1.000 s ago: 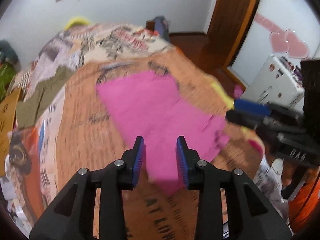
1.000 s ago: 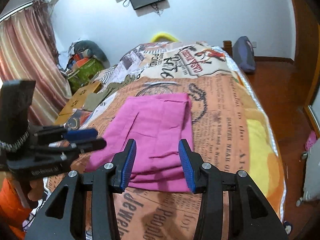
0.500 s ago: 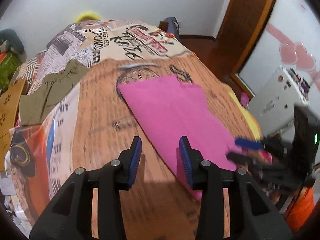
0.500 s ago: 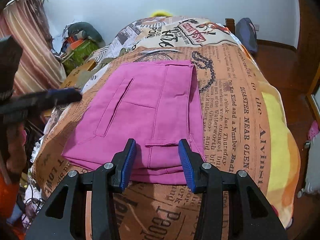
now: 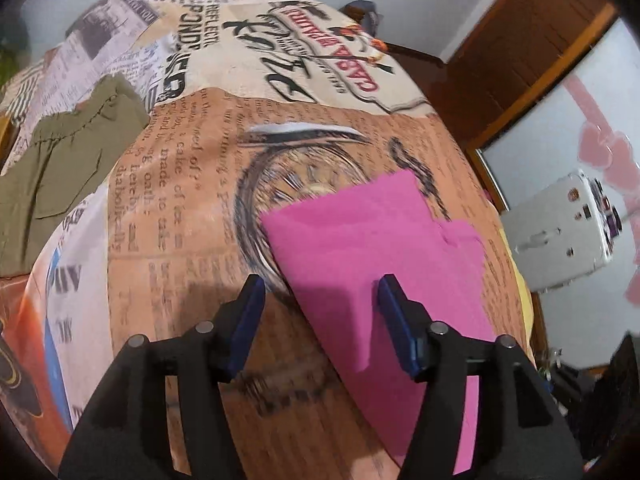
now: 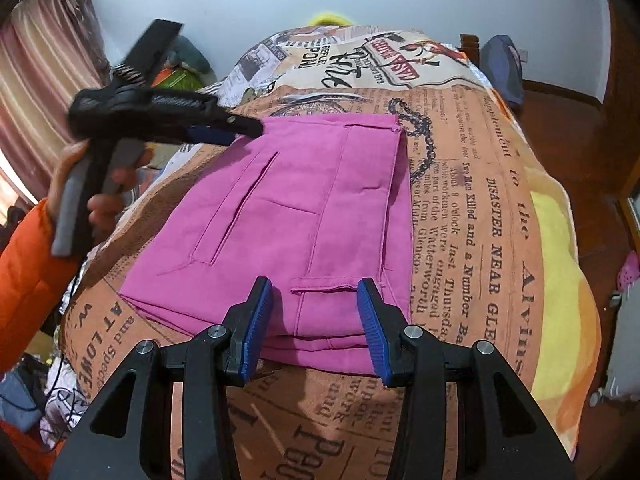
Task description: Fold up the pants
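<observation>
The pink pants (image 6: 288, 224) lie folded flat in several layers on the newspaper-print bedspread (image 6: 472, 240). In the left wrist view the pink pants (image 5: 380, 248) fill the lower right. My left gripper (image 5: 320, 304) is open and empty, its jaws above the pants' left edge; it also shows in the right wrist view (image 6: 236, 130) over the pants' far left corner. My right gripper (image 6: 314, 312) is open and empty, its jaws straddling the near folded edge, not closed on it.
Olive green pants (image 5: 52, 176) lie on the bed at far left. A white appliance (image 5: 560, 228) stands on the floor to the right. A blue bag (image 6: 502, 68) sits by the bed's far corner. A curtain (image 6: 36, 80) hangs at left.
My left gripper has swung from the near side toward the far left corner of the pants and moved lower. My right gripper has come closer to the near folded edge. Both stayed open.
</observation>
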A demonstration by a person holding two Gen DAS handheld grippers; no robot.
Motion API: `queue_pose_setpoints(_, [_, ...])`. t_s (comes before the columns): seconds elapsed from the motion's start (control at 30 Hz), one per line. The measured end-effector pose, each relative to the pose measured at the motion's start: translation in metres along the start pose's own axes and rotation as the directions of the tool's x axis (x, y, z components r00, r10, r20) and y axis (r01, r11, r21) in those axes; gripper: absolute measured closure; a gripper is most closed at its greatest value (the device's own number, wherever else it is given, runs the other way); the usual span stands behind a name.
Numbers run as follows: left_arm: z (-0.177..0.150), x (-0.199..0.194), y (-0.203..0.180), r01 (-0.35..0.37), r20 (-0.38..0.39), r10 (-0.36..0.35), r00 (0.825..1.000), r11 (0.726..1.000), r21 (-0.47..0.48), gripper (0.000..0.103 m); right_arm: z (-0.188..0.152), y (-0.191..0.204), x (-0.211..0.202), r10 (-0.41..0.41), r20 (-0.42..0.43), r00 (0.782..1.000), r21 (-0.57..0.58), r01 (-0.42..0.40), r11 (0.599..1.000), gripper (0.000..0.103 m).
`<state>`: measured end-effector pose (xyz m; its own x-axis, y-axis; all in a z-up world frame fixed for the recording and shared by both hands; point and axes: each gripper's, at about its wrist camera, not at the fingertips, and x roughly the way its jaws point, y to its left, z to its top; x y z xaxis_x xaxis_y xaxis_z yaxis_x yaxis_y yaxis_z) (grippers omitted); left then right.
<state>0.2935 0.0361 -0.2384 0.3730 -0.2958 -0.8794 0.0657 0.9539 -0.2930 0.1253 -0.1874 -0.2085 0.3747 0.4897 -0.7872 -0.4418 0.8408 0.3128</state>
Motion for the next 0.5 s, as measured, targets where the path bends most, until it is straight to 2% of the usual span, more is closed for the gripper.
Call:
queue_pose_setpoints(0.17, [0.018,0.018,0.013,0.002,-0.013,-0.003,1.0,0.999,-0.033,0.044,0.0,-0.003,0.0,0.024,-0.002,1.0,0.007,-0.024,1.0,0.063])
queue_pose_setpoints(0.3, [0.023,0.027,0.008,-0.024,-0.009,0.024,1.0,0.999,0.028,0.047,0.001,-0.005,0.001,0.034,-0.002,0.999,0.02,-0.034,0.999,0.063])
queue_pose_setpoints(0.47, [0.022,0.027,0.01,-0.039,0.0,0.039,0.999,0.998,0.039,0.085,0.005,-0.005,0.001,0.012,-0.013,1.0,0.0,-0.012,1.0,0.063])
queue_pose_setpoints(0.5, [0.021,0.026,0.012,-0.035,0.0,0.035,0.999,0.999,0.036,0.088,0.007,-0.005,0.0,0.001,-0.016,1.0,-0.005,-0.001,1.0,0.062])
